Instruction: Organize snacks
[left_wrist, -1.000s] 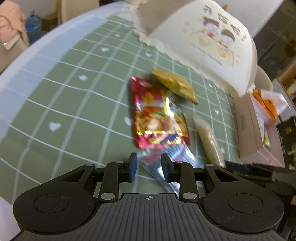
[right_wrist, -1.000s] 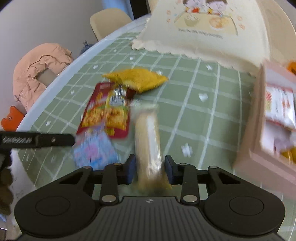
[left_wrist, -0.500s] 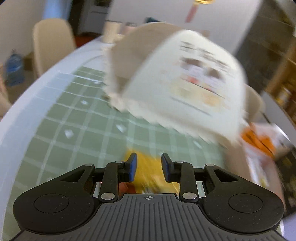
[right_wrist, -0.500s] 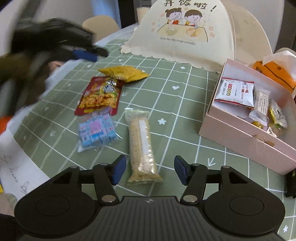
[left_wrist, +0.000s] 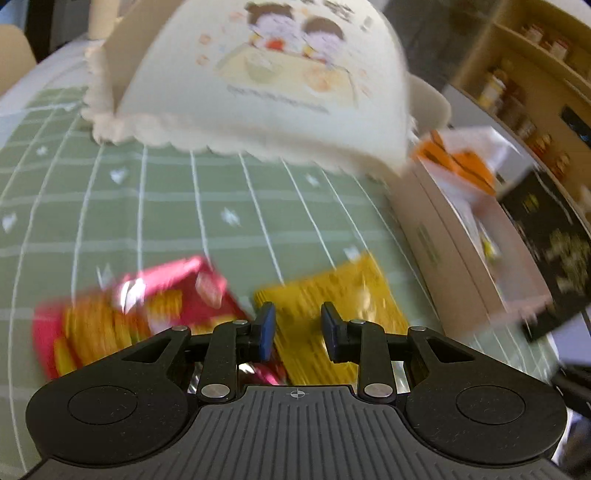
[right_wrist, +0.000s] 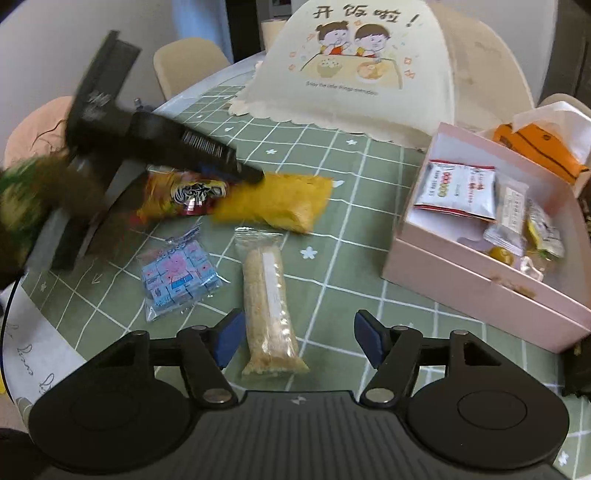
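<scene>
4 loose snack packets (right_wrist: 271, 288) on green cloth (right_wrist: 340, 236); left gripper (left_wrist: 297, 330) narrowly apart, right gripper (right_wrist: 297, 341) wide, both empty.

My right gripper (right_wrist: 299, 341) jaws just opened wide, releasing long grain bar (right_wrist: 269, 299), now flat on green cloth (right_wrist: 332, 258) between my pads, untouched. My left gripper (left_wrist: 297, 330) swung off blue packet (right_wrist: 177, 273), now over yellow packet (left_wrist: 328, 306), beside red packet (left_wrist: 129, 314); jaws narrow, empty.
</scene>
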